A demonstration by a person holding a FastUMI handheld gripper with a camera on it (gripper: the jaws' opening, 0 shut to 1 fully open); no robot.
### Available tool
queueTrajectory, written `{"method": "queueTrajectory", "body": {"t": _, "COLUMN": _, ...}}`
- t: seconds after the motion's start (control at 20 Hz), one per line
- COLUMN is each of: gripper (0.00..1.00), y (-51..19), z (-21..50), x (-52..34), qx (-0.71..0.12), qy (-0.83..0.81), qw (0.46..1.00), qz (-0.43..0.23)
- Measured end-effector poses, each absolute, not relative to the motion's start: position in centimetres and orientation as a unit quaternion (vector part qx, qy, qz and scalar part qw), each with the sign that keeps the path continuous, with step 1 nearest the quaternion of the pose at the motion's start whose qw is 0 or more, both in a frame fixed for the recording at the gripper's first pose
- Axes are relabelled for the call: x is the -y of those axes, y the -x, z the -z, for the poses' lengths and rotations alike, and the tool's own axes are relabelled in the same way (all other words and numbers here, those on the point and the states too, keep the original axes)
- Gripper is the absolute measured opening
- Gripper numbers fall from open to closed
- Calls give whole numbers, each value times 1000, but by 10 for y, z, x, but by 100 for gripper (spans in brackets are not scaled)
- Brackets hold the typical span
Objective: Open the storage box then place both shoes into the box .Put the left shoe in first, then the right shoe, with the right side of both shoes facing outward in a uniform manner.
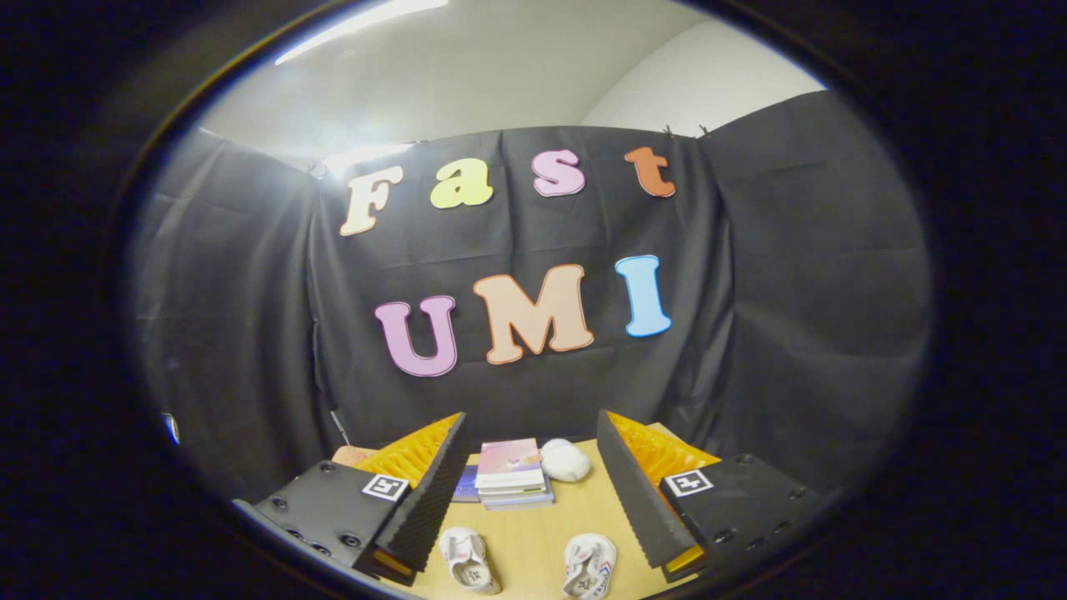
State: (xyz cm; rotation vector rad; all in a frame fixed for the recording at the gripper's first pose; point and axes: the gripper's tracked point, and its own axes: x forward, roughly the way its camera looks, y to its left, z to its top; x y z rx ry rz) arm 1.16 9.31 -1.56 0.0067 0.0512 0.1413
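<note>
The gripper (527,492) is held well above the tabletop with its two fingers spread wide apart and nothing between them; each finger shows a ribbed inner pad facing the gap and a small square black-and-white marker on its upper face. In the wide gap between the fingers, low down and nearest to them, lie two small white fabric shoes with dark markings, side by side on the light wooden table (533,537): the left-hand white shoe (467,560) sits close to the inner edge of the left finger, and the right-hand white shoe (589,567) sits close to the inner edge of the right finger, the two well apart from each other with bare wood between them. Which of them is the left shoe and which the right cannot be told from here. Beyond the shoes, further along the table and still framed by the fingers, stands a small stack of flat books (510,475) with a pink and white cover on top, and a darker blue book edge showing just beside the stack by the left finger. Touching or just beside the stack's far right corner rests a round white soft ball-like object (565,460). Behind the table hangs the black cloth wall (792,333) of the booth, with a pale ceiling (500,75) above it.
</note>
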Motion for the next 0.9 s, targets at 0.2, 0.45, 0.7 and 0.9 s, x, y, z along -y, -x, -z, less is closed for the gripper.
{"method": "queueTrajectory", "body": {"t": 0.2, "gripper": 96, "y": -30, "z": 18, "x": -109, "qx": -28, "qy": -14, "qw": 995, "qz": -91}}
{"method": "queueTrajectory", "body": {"t": 0.45, "gripper": 96, "y": -44, "z": 32, "x": -117, "qx": -45, "qy": -24, "qw": 994, "qz": -99}}
{"method": "queueTrajectory", "body": {"t": 0.7, "gripper": 97, "y": -48, "z": 52, "x": -124, "qx": -69, "qy": -58, "qw": 989, "qz": -118}}
{"method": "queueTrajectory", "body": {"t": 0.9, "gripper": 98, "y": -46, "z": 82, "x": -140, "qx": -111, "qy": -104, "qw": 977, "qz": -149}}
